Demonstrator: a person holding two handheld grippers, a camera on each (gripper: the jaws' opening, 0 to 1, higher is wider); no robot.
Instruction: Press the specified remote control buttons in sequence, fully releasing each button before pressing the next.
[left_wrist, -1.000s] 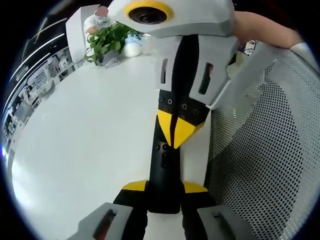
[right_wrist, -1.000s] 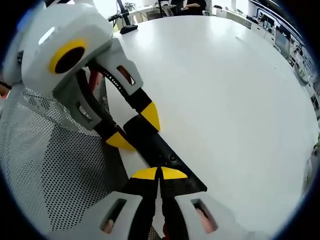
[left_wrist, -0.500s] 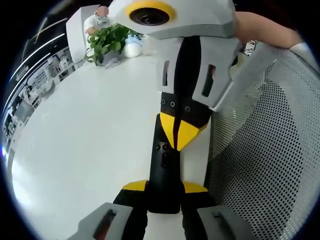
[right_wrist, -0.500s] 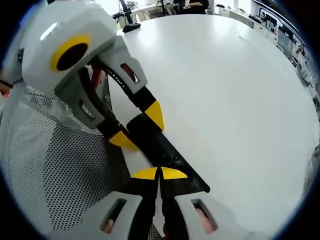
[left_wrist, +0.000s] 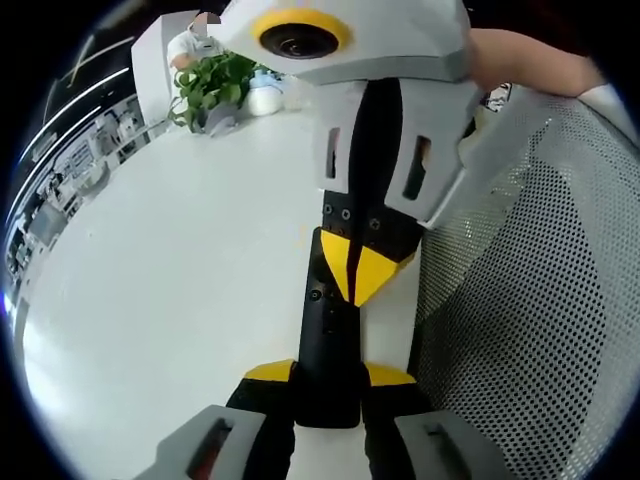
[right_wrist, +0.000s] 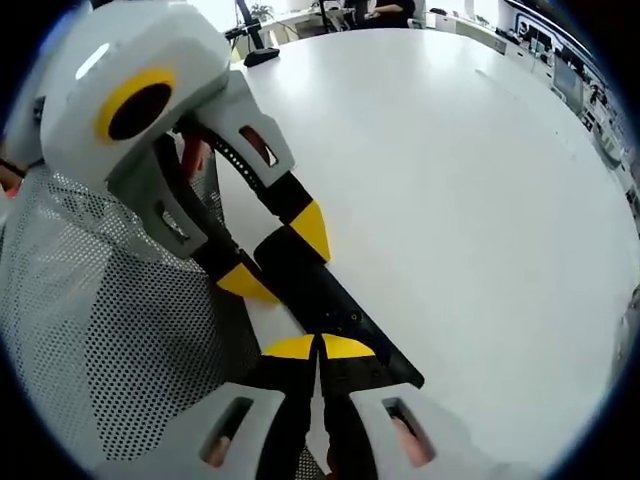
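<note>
A long black remote (left_wrist: 325, 335) lies on the white table (left_wrist: 170, 260), and my left gripper (left_wrist: 328, 375) is shut on its near end, one yellow tip on each side. My right gripper (left_wrist: 355, 270) comes down from above, shut, its joined yellow tips set on the remote's upper face by the small buttons. In the right gripper view the same remote (right_wrist: 335, 305) runs diagonally, my right gripper (right_wrist: 320, 347) has its tips together over it, and my left gripper (right_wrist: 278, 256) straddles its far end.
A grey perforated mesh panel (left_wrist: 530, 300) stands close beside the remote, also at the left of the right gripper view as the mesh (right_wrist: 90, 330). A potted plant (left_wrist: 215, 80) and a white bottle (left_wrist: 265, 95) sit at the table's far edge. A person's arm (left_wrist: 530, 65) reaches in.
My right gripper's tips have crept slightly along the remote toward my left gripper. The left gripper's hold on the remote is the same.
</note>
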